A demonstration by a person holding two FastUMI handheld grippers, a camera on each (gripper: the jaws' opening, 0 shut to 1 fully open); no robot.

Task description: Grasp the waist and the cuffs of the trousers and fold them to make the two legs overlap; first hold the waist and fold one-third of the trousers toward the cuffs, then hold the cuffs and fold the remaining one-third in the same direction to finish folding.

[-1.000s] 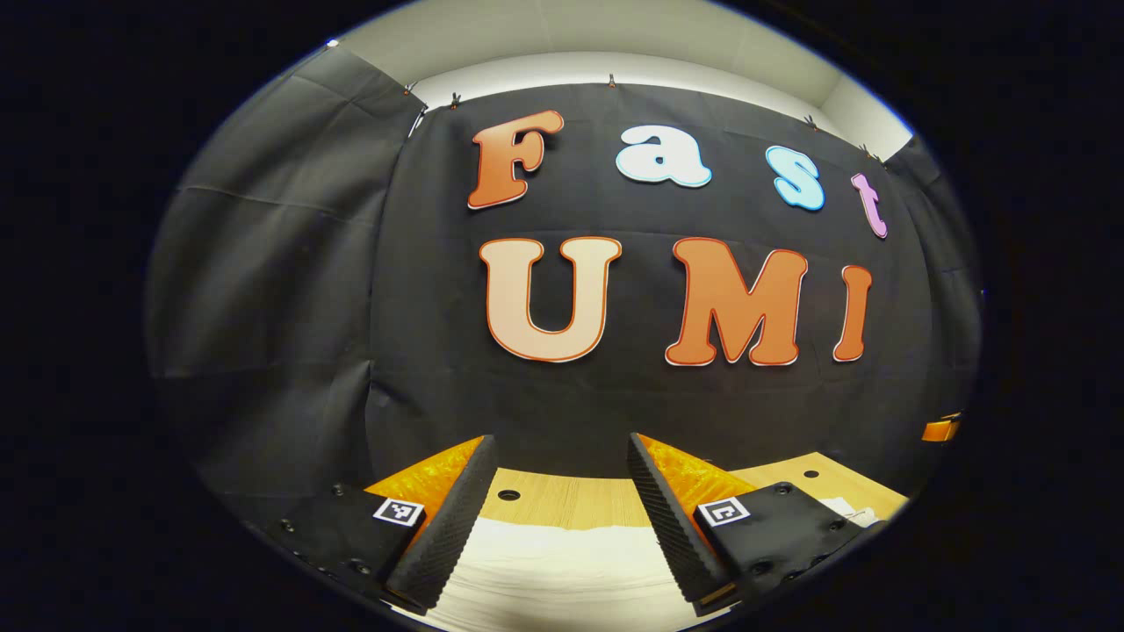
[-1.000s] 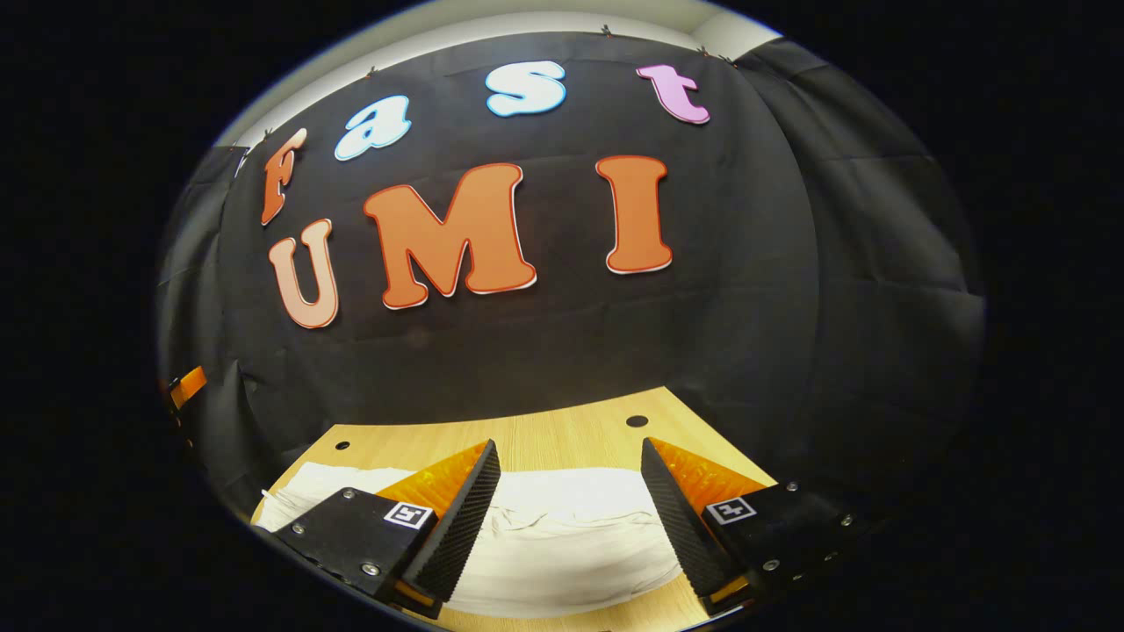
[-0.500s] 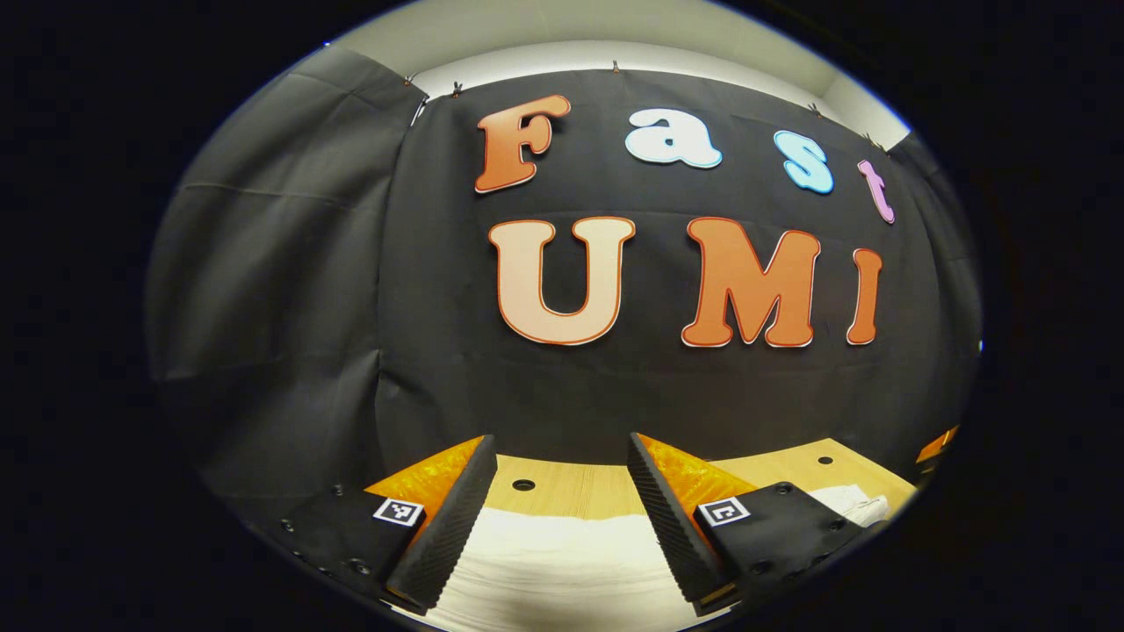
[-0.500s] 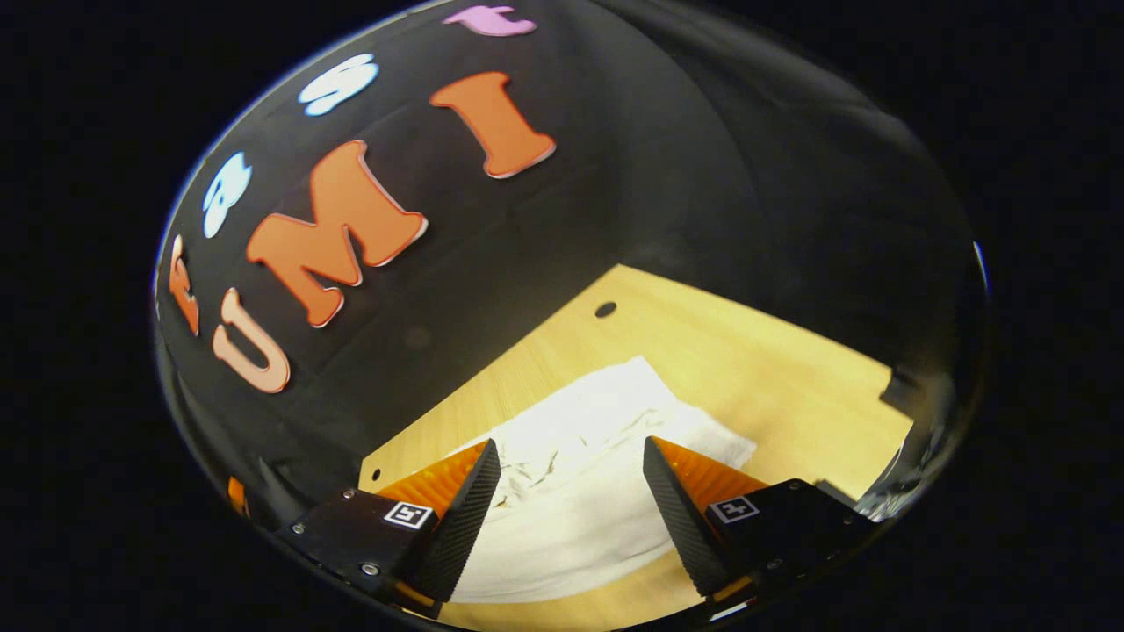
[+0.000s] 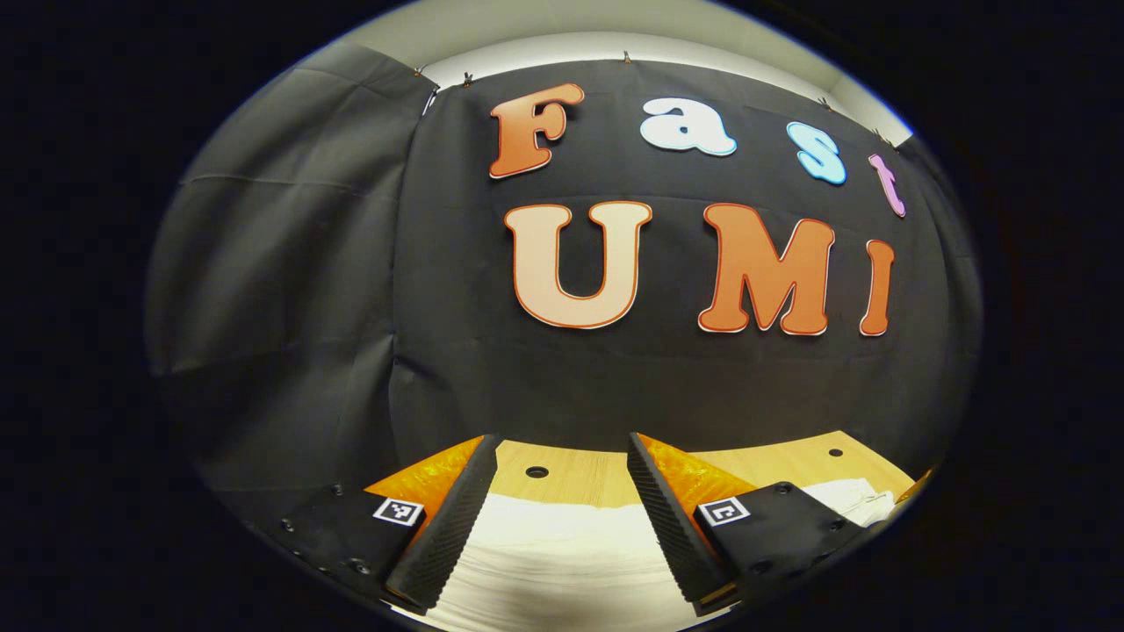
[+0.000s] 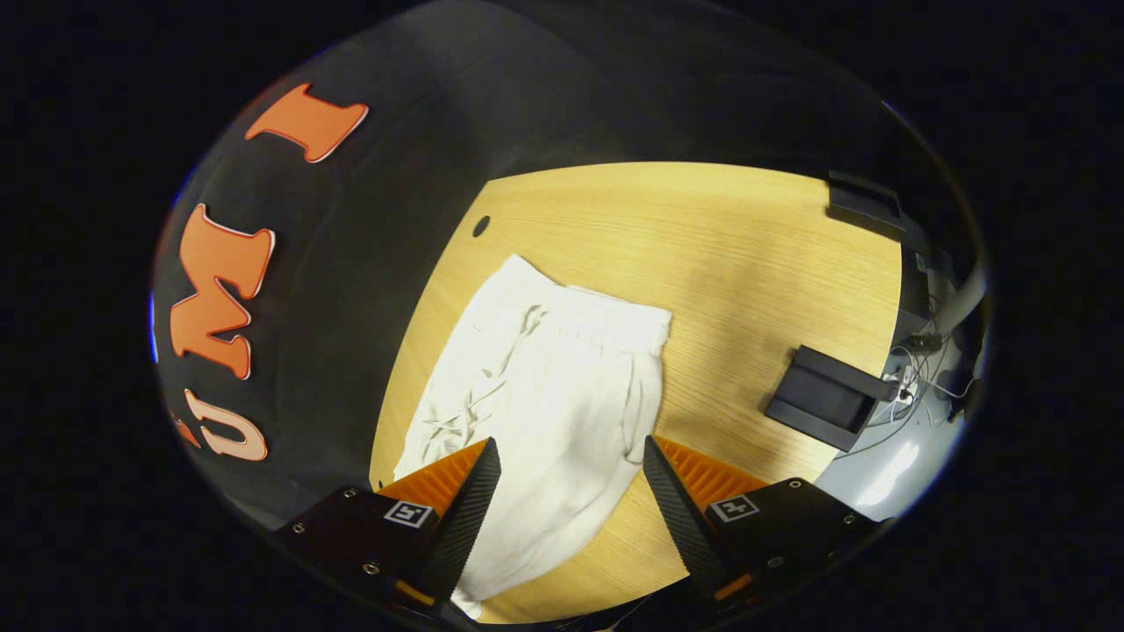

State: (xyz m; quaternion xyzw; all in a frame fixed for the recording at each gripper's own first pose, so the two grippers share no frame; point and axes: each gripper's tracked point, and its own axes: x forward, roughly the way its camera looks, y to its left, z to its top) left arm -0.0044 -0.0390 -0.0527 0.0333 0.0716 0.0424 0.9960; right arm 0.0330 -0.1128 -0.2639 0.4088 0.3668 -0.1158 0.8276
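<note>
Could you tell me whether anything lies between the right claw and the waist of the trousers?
Nothing visible does. The right claw hangs open above the white trousers, whose waist lies flat on the wooden table. The black block sits off to the side.

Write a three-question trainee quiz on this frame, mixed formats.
1. True or false: the right gripper is shut on the white fabric trousers.
2. The trousers lie on: A) light wooden table B) floor C) chair.
3. Fill in: in the left gripper view, the left gripper stands ___ with trousers fabric showing between its fingers.

Key: 1 false; 2 A; 3 open.
</note>
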